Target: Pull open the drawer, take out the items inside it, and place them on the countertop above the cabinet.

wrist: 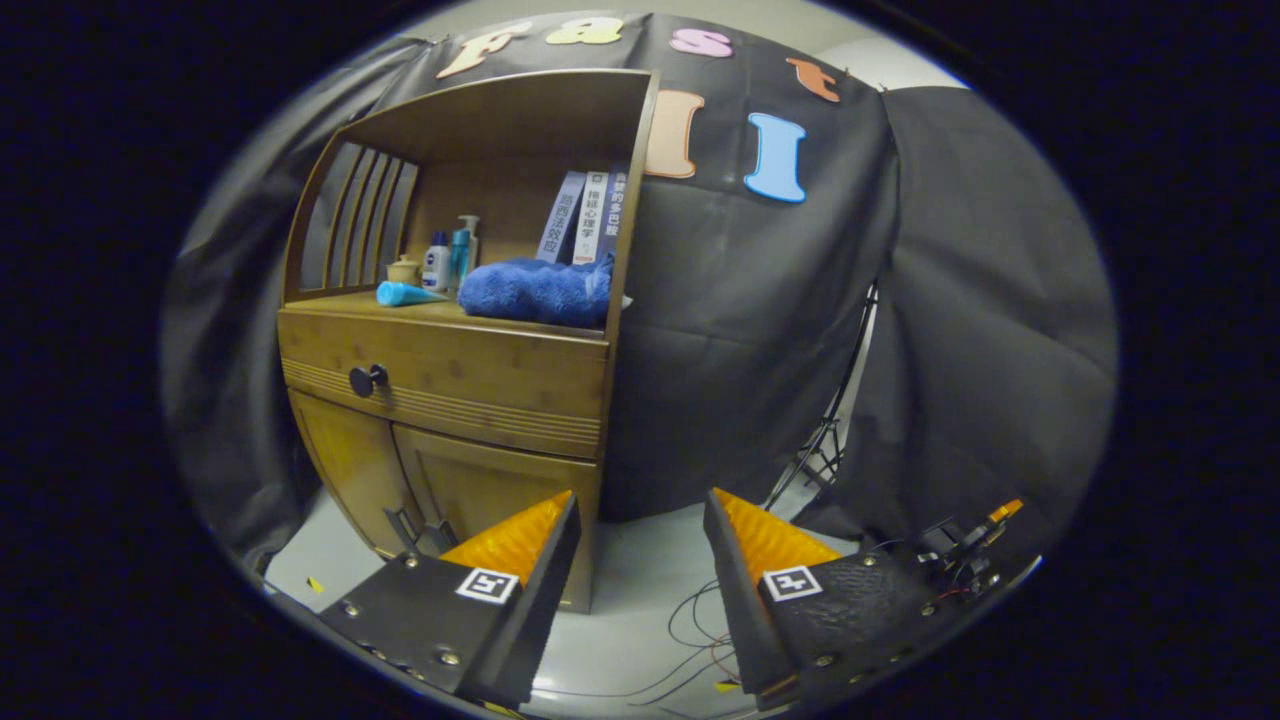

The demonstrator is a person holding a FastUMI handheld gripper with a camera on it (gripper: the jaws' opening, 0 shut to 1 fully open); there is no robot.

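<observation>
Shut drawer (445, 385) hides whatever lies inside.

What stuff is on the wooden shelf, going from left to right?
Small beige jar → turquoise tube lying down → white bottle → blue towel → books. The gripper hangs back from the cabinet, jaws open.

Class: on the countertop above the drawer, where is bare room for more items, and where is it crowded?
Bare wood runs along the countertop's front edge, left of the blue towel. Bottles and books crowd the back. The open gripper holds nothing.
</observation>
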